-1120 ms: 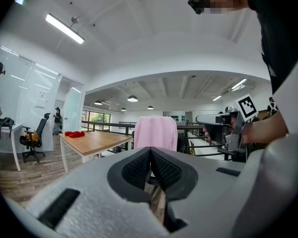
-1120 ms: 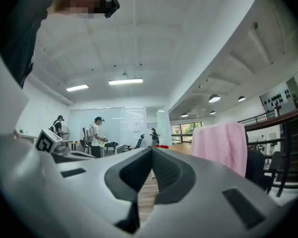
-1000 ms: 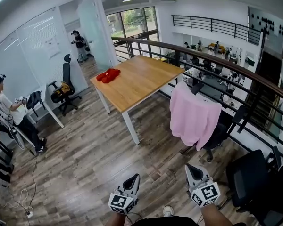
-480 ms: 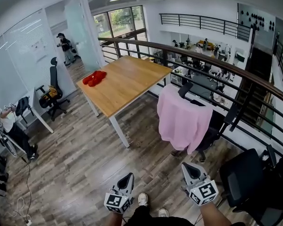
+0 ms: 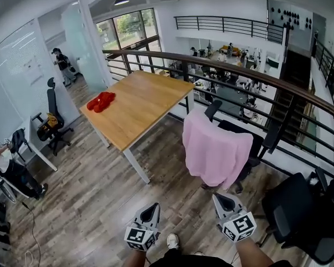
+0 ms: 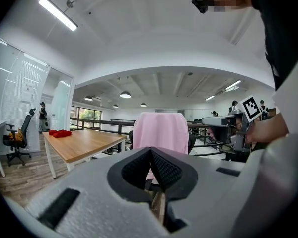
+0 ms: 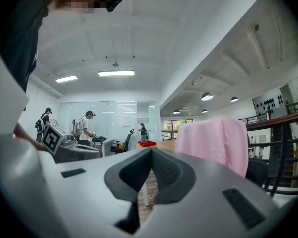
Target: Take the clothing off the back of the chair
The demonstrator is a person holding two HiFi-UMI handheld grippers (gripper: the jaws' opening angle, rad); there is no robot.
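Observation:
A pink garment (image 5: 216, 151) hangs over the back of a black office chair (image 5: 246, 149) beside the railing; it also shows in the left gripper view (image 6: 161, 130) and the right gripper view (image 7: 213, 142). My left gripper (image 5: 151, 211) and right gripper (image 5: 221, 200) are held low at the front of the head view, a short way short of the chair. Both point level at the garment with jaws shut and nothing between them. The left gripper's tips (image 6: 150, 150) and the right gripper's tips (image 7: 152, 150) meet in their own views.
A wooden table (image 5: 134, 105) with a red cloth (image 5: 101, 100) stands left of the chair. A curved railing (image 5: 267, 82) runs behind it. Another black chair (image 5: 292, 210) is at the right. People stand at the far left (image 5: 5, 166) and by the glass wall (image 5: 61, 65).
I have walked forward: the chair with the pink garment and the table have come nearer and shifted left in the head view. Both grippers stay shut.

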